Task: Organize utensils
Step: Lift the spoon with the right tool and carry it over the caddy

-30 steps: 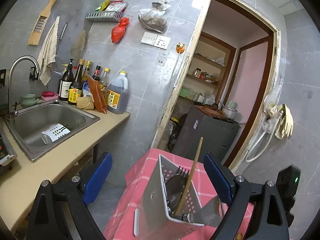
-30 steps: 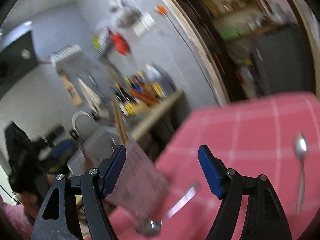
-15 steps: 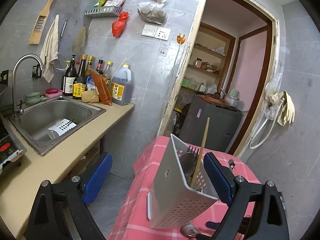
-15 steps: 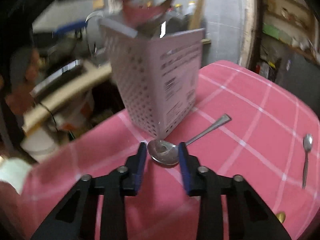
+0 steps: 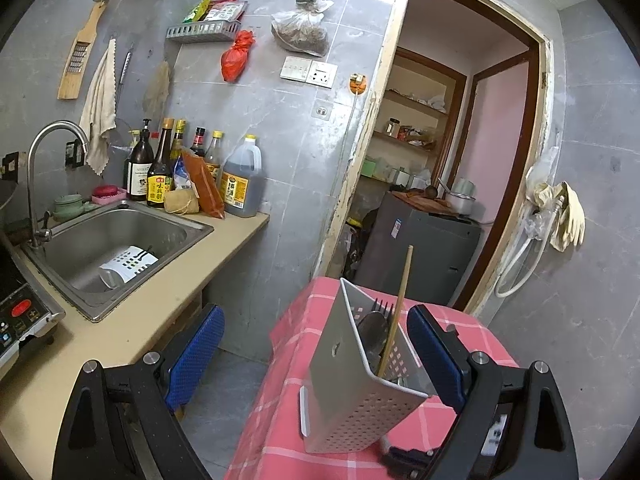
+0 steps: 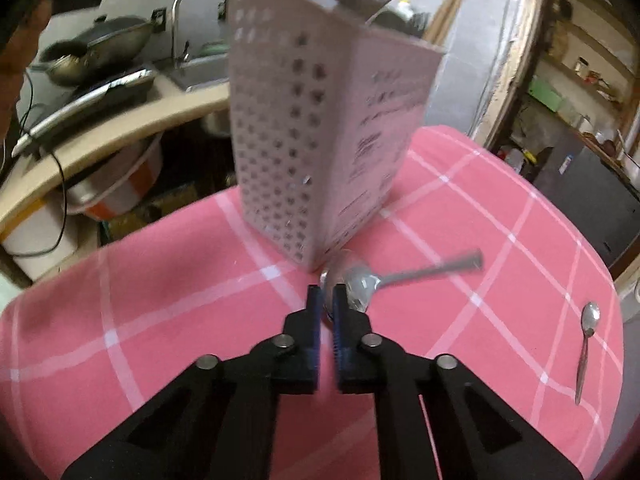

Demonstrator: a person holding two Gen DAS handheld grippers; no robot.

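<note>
The large spoon (image 6: 362, 282) lies on the pink checked tablecloth (image 6: 160, 320) touching the perforated utensil holder (image 6: 312, 140), its bowl clamped by the right gripper (image 6: 327, 300). The left gripper (image 5: 316, 356) stands wide apart around the holder.

Table (image 6: 168, 320) covered with pink cloth, white grid lines; fills lower and centre of the right wrist view, lower centre of the left wrist view. Directly on it:
- perforated white utensil holder (image 6: 320, 148), upright, upper centre of frame.
- large spoon (image 6: 376, 280) at centre, bowl just beside the holder's lower corner, handle pointing right. Whether the bowl touches the cloth cannot be told.
- small spoon (image 6: 587, 344) at right edge, well apart from the holder, handle toward bottom of frame.
</note>
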